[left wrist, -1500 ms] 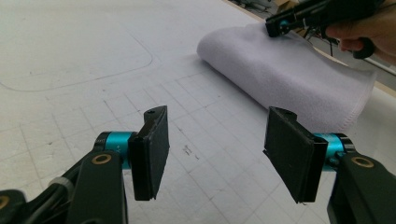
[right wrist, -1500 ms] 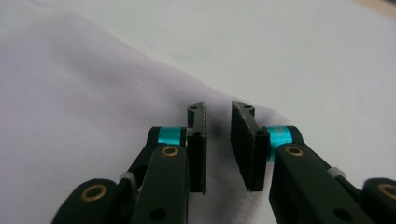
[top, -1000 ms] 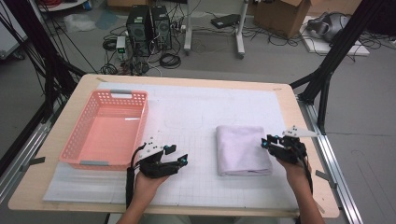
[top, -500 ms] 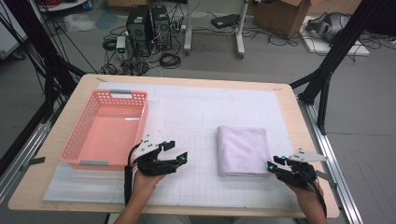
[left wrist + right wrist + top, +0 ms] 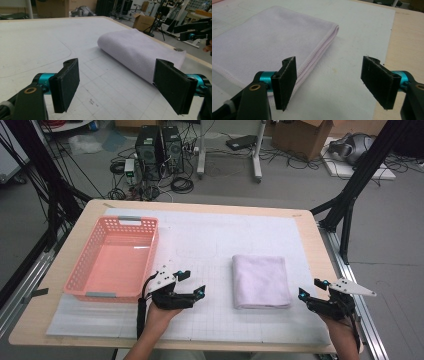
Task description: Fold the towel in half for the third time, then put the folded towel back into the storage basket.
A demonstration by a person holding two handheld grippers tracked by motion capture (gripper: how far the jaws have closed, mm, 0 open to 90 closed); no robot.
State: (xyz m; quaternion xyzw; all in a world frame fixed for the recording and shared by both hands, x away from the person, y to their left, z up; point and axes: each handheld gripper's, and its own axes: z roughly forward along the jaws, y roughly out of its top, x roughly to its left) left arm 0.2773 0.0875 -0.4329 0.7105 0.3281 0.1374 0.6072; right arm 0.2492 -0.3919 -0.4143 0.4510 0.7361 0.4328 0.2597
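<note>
Lilac, one folded towel (image 5: pixel 261 281) lay between two empty grippers, left (image 5: pixel 191 283) and right (image 5: pixel 311 289), jaws just opened wide; one pink basket (image 5: pixel 114 258) stood beside.

Towel (image 5: pixel 261 281) was pale lilac, plain, w/ stitched hem. Basket (image 5: pixel 80 275) at table's left edge was salmon pink w/ grey handles. Mat (image 5: pixel 210 240) was white w/ faint grid lines. Table (image 5: pixel 320 245) was light wood. Both grippers: black w/ teal joints.
</note>
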